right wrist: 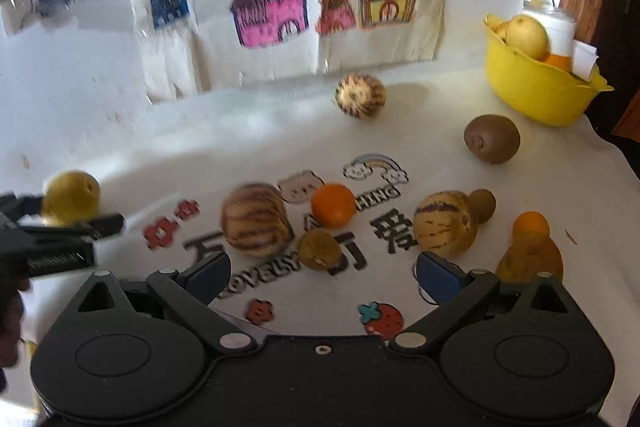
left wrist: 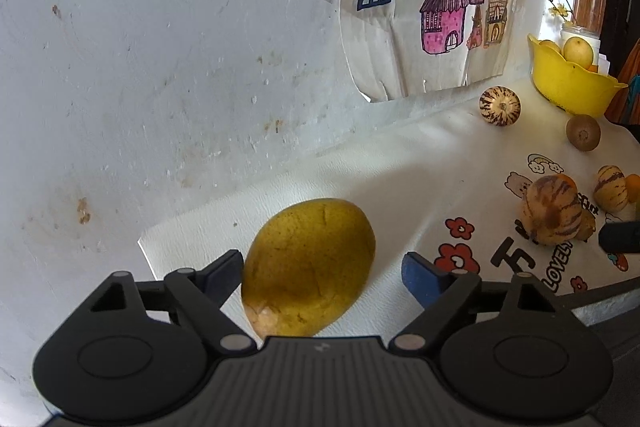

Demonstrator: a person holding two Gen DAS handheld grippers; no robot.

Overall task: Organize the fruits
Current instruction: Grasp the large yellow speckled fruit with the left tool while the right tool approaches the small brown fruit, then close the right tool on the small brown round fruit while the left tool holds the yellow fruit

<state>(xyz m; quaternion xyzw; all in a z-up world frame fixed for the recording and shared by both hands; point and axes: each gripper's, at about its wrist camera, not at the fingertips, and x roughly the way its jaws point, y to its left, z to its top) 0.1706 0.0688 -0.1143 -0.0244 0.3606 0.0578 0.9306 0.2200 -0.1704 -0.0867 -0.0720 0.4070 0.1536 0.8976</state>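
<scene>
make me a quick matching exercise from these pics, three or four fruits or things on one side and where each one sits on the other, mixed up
Things:
1. yellow-green pear
2. yellow bowl
3. kiwi
4. orange

Places:
A. on the cloth's printed lettering, among the striped fruits
B. between the open fingers of the left hand-held gripper
C. far right corner of the table, holding fruit
D. alone on the cloth in front of the bowl

Pairs: 1-B, 2-C, 3-D, 4-A

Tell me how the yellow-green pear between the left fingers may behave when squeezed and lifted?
The pear looks firm and smooth, so it may slip. It is rounded, so it could roll on the cloth. The brown patch at its near end may bruise.
</scene>
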